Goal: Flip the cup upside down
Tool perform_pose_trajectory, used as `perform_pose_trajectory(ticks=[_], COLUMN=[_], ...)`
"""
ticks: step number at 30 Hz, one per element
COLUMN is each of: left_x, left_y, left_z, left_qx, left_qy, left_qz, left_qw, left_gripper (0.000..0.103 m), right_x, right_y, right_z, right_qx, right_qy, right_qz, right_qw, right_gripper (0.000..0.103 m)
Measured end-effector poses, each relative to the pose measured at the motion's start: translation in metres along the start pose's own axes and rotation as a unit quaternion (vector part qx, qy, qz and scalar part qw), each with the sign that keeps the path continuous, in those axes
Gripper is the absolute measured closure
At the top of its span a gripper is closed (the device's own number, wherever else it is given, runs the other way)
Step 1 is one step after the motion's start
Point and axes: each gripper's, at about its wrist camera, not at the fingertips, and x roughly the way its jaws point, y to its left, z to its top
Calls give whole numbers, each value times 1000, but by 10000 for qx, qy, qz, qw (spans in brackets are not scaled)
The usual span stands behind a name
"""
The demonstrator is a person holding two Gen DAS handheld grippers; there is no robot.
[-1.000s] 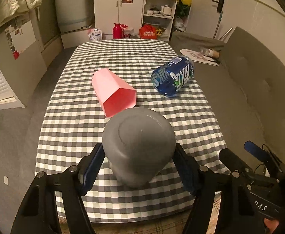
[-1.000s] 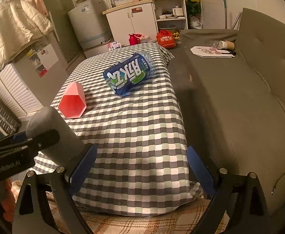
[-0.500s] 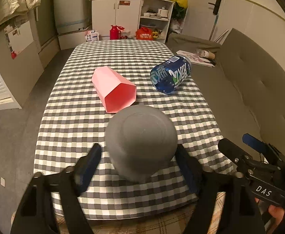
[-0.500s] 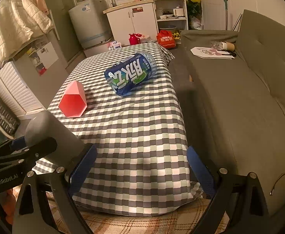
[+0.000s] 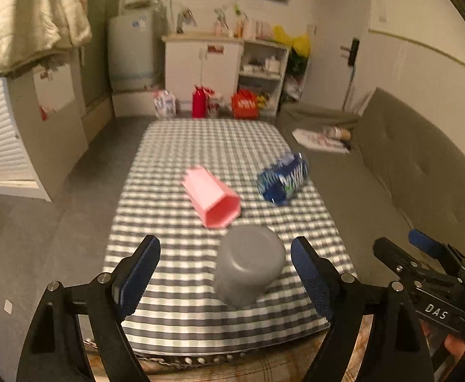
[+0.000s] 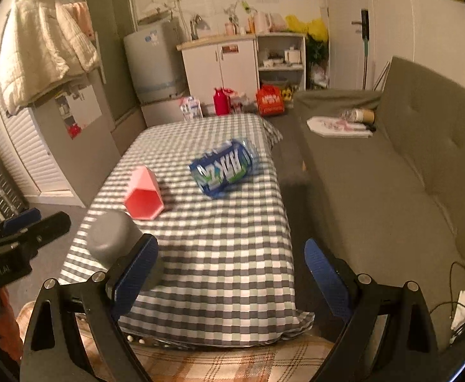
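A grey cup (image 5: 248,267) stands upside down, base up, near the front edge of the checked table (image 5: 200,146). My left gripper (image 5: 226,270) is open, its jaws wide apart and clear of the cup's sides. In the right wrist view the cup (image 6: 114,238) sits at the lower left, partly behind my left finger pad. My right gripper (image 6: 232,270) is open and empty above the table's front right part.
A pink hexagonal cup (image 5: 211,195) lies on its side just behind the grey cup. A blue bottle (image 5: 283,181) lies on its side further right. A grey sofa (image 6: 391,175) runs along the table's right side. Cabinets and bags stand beyond the far end.
My left gripper has opened, let go of the grey cup and pulled back and up. The cup stays on the table, base up. The right gripper has also risen.
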Motion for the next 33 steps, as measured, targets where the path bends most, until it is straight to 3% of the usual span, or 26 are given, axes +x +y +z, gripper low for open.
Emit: perform_pose_trajectory(ticks=[7,13,25,31,33], left_x=[-48,-66,-59,-59,-59], left_y=[23,35,39,34,34], left_z=[-2,-15,-65,-75,-74], left_qx=[-160,-218,-121,47,43], left_qy=[-498,-623,-571,-671,-694], left_qz=[101,151,339,584,632], left_qw=[9986,9977,9977,9960,9956], left_gripper=[16,16,16,0,0], right_x=[-42,-61,-39,-33,-32], right_y=[25,47,64,66,64], right_z=[8,0,-48,-52,-52], right_qx=[-214,-447,-710,-667,-597], right_qy=[-317,-395,-17,-81,-111], right_qz=[70,124,132,98,75], right_qw=[9992,9981,9974,9977,9981], right_gripper=[9,9,9,2,0])
